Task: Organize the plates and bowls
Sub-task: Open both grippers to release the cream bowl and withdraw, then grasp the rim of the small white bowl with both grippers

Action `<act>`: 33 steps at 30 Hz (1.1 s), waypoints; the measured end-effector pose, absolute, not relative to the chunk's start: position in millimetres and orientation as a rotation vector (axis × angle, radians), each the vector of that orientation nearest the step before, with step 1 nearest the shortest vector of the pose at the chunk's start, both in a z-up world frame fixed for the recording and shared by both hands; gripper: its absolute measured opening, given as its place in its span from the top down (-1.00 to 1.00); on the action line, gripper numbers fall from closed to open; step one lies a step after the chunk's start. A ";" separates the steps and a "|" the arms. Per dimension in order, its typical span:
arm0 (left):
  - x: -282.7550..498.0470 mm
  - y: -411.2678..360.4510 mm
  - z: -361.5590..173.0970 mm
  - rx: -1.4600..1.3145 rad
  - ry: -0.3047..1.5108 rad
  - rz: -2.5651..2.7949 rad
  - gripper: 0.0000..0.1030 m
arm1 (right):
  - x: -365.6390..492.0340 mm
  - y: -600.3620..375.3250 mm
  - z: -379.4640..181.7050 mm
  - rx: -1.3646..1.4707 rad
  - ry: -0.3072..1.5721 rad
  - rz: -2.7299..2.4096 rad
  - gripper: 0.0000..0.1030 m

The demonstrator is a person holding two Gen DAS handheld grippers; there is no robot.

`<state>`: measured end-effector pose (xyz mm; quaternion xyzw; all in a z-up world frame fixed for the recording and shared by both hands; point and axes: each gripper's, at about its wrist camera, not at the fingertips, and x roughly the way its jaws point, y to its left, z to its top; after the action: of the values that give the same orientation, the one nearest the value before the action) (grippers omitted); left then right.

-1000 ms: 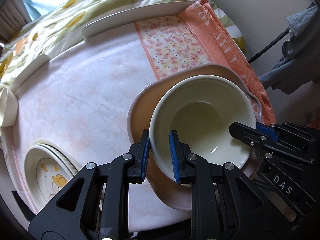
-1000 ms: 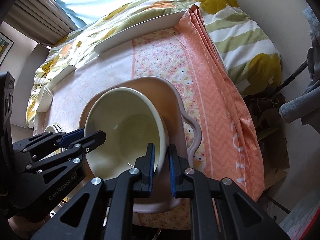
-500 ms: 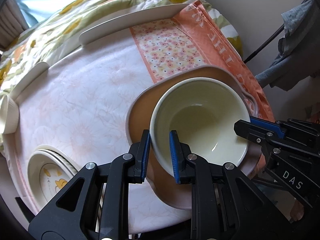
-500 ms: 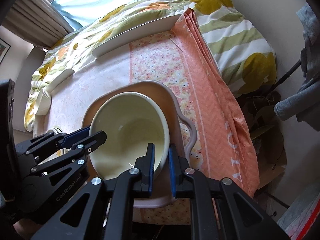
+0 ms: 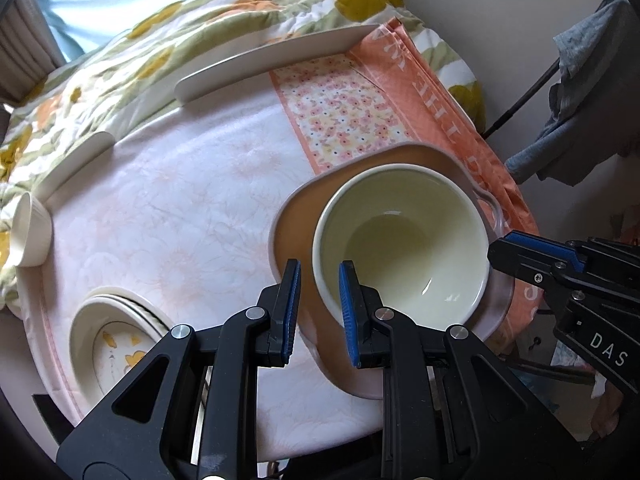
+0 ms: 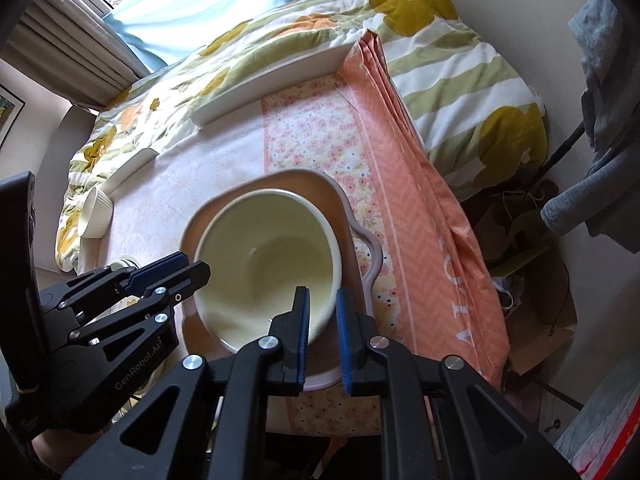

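A deep cream bowl [image 5: 400, 240] [image 6: 264, 264] hangs low over, or rests in, a pink eared dish [image 5: 296, 232] [image 6: 342, 204]; I cannot tell which. My left gripper [image 5: 320, 268] is shut on the bowl's near-left rim, one blue pad inside the wall and one outside. My right gripper [image 6: 323, 292] is shut on the opposite rim in the same way. Each gripper also shows in the other's view: the right gripper [image 5: 500, 248] at the bowl's right edge, the left gripper [image 6: 192, 270] at its left edge. Both point steeply down.
On the round table's pale pink cloth [image 5: 180, 208] lie a stack of flower-patterned plates [image 5: 116, 340] at front left and a small white ribbed bowl [image 5: 30, 232] at far left. Two long white dishes [image 5: 276, 60] lie along the back. An orange cloth [image 6: 420, 240] drapes the right edge.
The table and the pink dish look slightly smaller and farther off in both views. The bowl's rim stays between both pairs of fingers and neither grip has altered.
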<state>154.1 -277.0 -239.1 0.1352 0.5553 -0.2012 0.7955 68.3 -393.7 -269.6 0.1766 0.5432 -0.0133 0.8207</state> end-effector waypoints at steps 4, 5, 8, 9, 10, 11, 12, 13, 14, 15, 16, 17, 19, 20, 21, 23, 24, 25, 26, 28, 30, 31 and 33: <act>151.5 -261.0 -210.0 0.227 1.137 -0.407 0.66 | 63.7 -392.8 -247.0 0.358 1.102 -0.004 0.76; 150.5 -255.1 -201.7 0.205 1.118 -0.396 0.66 | 63.4 -391.2 -239.5 0.351 1.082 0.011 0.76; 145.9 -231.8 -177.7 0.147 1.061 -0.343 0.43 | 65.9 -382.7 -219.1 0.316 1.024 0.058 0.76; 143.5 -221.9 -170.0 0.127 1.041 -0.315 0.00 | 67.9 -378.4 -211.3 0.301 0.998 0.077 0.75; 140.9 -211.2 -162.4 0.106 1.017 -0.285 -0.29 | 70.3 -375.1 -205.1 0.291 0.974 0.094 0.54; 136.8 -198.2 -153.8 0.081 0.986 -0.251 -0.75 | 72.4 -370.5 -197.4 0.284 0.945 0.120 0.34; 132.4 -185.4 -144.7 0.055 0.951 -0.222 -0.89 | 74.7 -366.1 -190.7 0.281 0.920 0.150 -0.23; 128.5 -173.1 -136.1 0.030 0.924 -0.198 -0.89 | 76.8 -361.8 -185.5 0.276 0.897 0.176 -0.80; 126.3 -161.6 -129.2 0.008 0.907 -0.176 -0.90 | 79.1 -356.0 -179.3 0.264 0.871 0.201 -0.94; 124.1 -148.0 -121.9 -0.014 0.890 -0.145 -0.90 | 81.7 -349.2 -173.6 0.243 0.846 0.220 -0.98; 122.9 -136.4 -116.4 -0.031 0.875 -0.113 -0.90 | 84.6 -341.5 -168.2 0.215 0.824 0.237 -0.98; 122.3 -123.2 -111.1 -0.049 0.860 -0.081 -0.90 | 88.4 -331.8 -163.1 0.177 0.807 0.253 -0.98; 120.5 -99.3 -102.7 -0.079 0.834 -0.021 -0.90 | 95.6 -311.6 -154.9 0.102 0.788 0.286 -0.98; 120.3 -87.4 -99.3 -0.087 0.823 0.011 -0.90 | 99.6 -300.1 -150.6 0.066 0.775 0.309 -0.98; 119.5 -74.9 -95.7 -0.091 0.809 0.046 -0.90 | 103.6 -288.7 -146.5 0.035 0.763 0.335 -0.98; 120.3 -49.2 -91.2 -0.098 0.791 0.113 -0.90 | 113.9 -264.3 -138.1 -0.007 0.738 0.389 -0.98; 123.8 -36.1 -91.1 -0.103 0.787 0.137 -0.90 | 119.2 -251.5 -134.1 -0.022 0.724 0.416 -0.98; 126.3 -22.6 -91.1 -0.110 0.789 0.158 -0.90 | 125.2 -238.8 -130.4 -0.037 0.719 0.444 -0.98; 129.5 -8.2 -91.9 -0.120 0.796 0.176 -0.90 | 132.4 -224.3 -128.2 -0.053 0.727 0.472 -0.98; 136.9 21.2 -93.6 -0.153 0.804 0.205 -0.90 | 148.4 -196.3 -128.3 -0.089 0.781 0.507 -0.98; 144.6 49.3 -97.3 -0.195 0.816 0.219 -0.90 | 164.6 -174.7 -129.0 -0.078 0.793 0.523 -0.98; 147.7 62.4 -99.1 -0.214 0.821 0.223 -0.90 | 171.6 -164.6 -128.9 -0.068 0.787 0.530 -0.98; 160.3 87.6 -105.2 -0.241 0.831 0.240 -0.90 | 188.8 -142.1 -132.1 -0.080 0.795 0.526 -0.98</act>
<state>160.3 87.6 -105.2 -0.1163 0.4017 0.1161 0.9009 188.8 -142.1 -132.1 -0.0383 0.3827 0.2532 0.8877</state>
